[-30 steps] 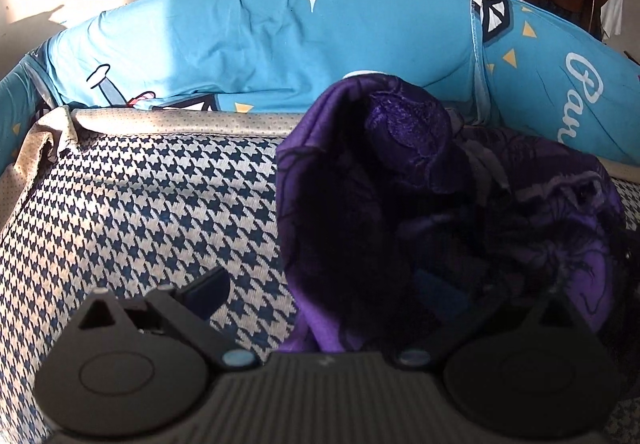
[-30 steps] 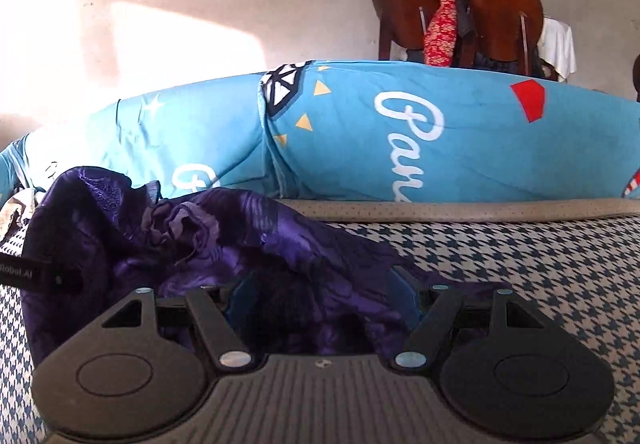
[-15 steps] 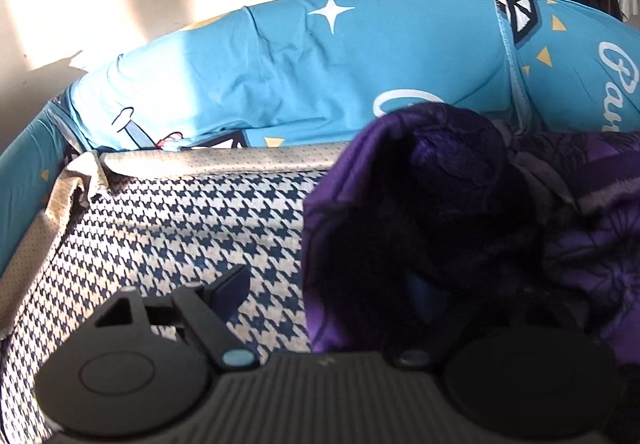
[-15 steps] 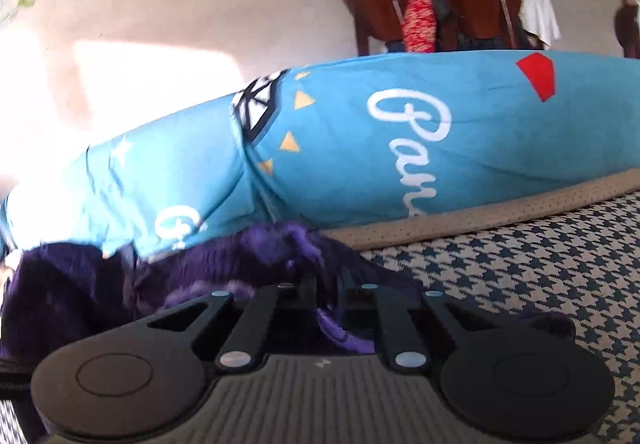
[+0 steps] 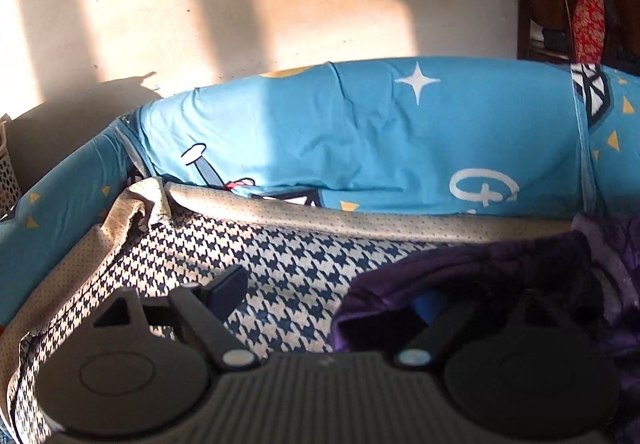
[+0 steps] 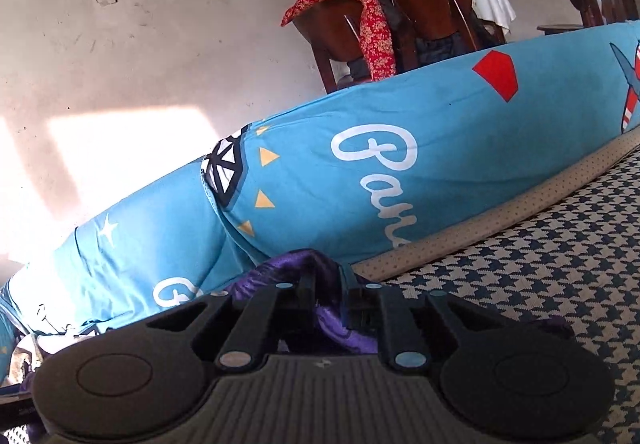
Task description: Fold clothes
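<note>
A crumpled purple garment (image 5: pixel 500 276) lies on the houndstooth sofa seat (image 5: pixel 288 268), at the lower right of the left wrist view. My left gripper (image 5: pixel 328 296) is open; its left finger (image 5: pixel 224 290) stands over bare seat and its right finger is partly buried in the purple cloth. In the right wrist view, my right gripper (image 6: pixel 326 294) is shut on a fold of the purple garment (image 6: pixel 296 264), which bunches between and above the fingers. The rest of the garment is hidden behind the gripper body.
Blue printed cushions (image 5: pixel 360 140) (image 6: pixel 360 172) line the back of the sofa, with a beige dotted trim (image 5: pixel 360 220) along the seat's rear edge. Wooden chairs with a red cloth (image 6: pixel 372 24) stand behind, against a sunlit wall.
My right gripper closed on the purple garment and tilted, lifting it. My left gripper stayed open and shifted left, so the garment now sits lower and further right in its view.
</note>
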